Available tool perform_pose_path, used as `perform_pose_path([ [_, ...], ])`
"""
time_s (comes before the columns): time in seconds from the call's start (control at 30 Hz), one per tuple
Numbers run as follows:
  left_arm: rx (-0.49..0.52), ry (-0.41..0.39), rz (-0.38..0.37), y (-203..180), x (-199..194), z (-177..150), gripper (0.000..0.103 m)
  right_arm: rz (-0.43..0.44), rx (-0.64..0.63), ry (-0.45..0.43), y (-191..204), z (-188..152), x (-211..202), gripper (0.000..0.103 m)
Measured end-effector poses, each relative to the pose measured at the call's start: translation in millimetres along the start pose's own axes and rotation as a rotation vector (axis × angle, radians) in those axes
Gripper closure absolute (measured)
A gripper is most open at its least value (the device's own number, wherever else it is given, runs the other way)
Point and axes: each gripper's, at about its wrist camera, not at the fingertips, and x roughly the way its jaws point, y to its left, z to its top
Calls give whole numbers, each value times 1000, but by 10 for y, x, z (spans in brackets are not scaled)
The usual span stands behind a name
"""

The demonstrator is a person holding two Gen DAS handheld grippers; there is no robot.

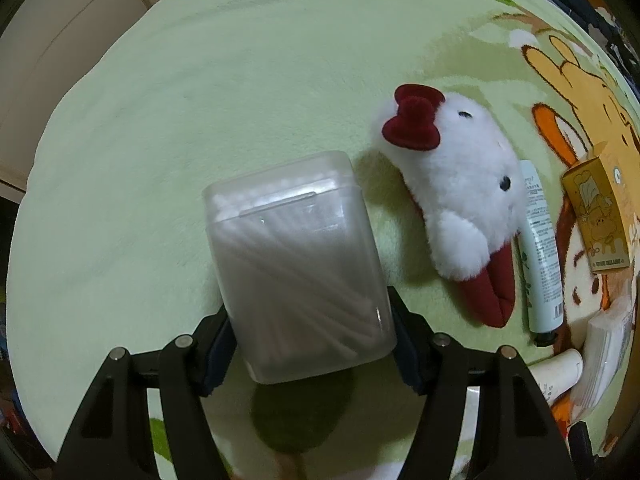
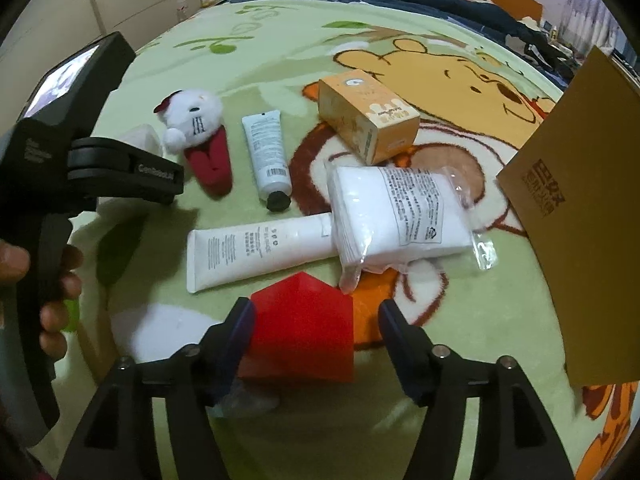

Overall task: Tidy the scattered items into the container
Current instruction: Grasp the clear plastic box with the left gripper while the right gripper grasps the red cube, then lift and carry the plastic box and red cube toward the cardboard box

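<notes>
My left gripper [image 1: 310, 344] is shut on a clear plastic box of cotton swabs [image 1: 296, 264] and holds it above the green blanket; its shadow lies below. The left gripper also shows in the right wrist view [image 2: 160, 184]. My right gripper [image 2: 314, 320] is open around a red house-shaped box [image 2: 304, 332] that lies on the blanket; its left finger touches the box, its right finger stands apart. The cardboard container [image 2: 584, 216] stands at the right.
On the blanket lie a white plush cat with a red bow [image 1: 460, 196] [image 2: 196, 120], a pale green tube [image 1: 540, 252] [image 2: 268, 152], a white tube [image 2: 256, 252], a bag of cotton pads [image 2: 400, 216] and a yellow carton [image 2: 368, 120] [image 1: 600, 216].
</notes>
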Motion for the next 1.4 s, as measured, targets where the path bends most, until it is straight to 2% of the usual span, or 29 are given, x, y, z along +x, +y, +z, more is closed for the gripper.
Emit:
perform_pose_path([
  [0.17,3,4,-2,-41,-3,-30,34,148,52,64,24,51,209,35],
  [0.23,5,6,-3,-57,-4,-41,34,140,11,48,71,85,183,35],
  [0.3,7,7,-5,-68,-4,-51,33,133,-32,3,95,113,115,45],
  [0.33,8,7,-5,-79,-2,-59,33,116,-62,-9,108,134,96,46],
  [0.57,8,10,1,-105,-6,-146,33,121,-41,53,121,203,221,46],
  [0.6,10,10,0,-114,-8,-156,34,126,-49,52,128,205,213,50],
  [0.63,16,8,-3,-126,-12,-169,34,139,-57,47,129,202,180,59],
  [0.77,51,-11,6,-188,-79,-251,36,107,-48,40,45,153,17,62],
  [0.9,95,-7,18,-230,-176,-393,36,30,-31,21,-140,102,-189,62],
  [1.1,155,11,61,-244,-383,-723,37,-58,-10,52,-492,-81,-335,62],
  [1.27,185,35,55,-318,-567,-904,38,-93,-8,55,-617,-98,-423,62],
  [1.4,190,17,29,-436,-849,-985,38,-97,-1,21,-647,-24,-599,62],
])
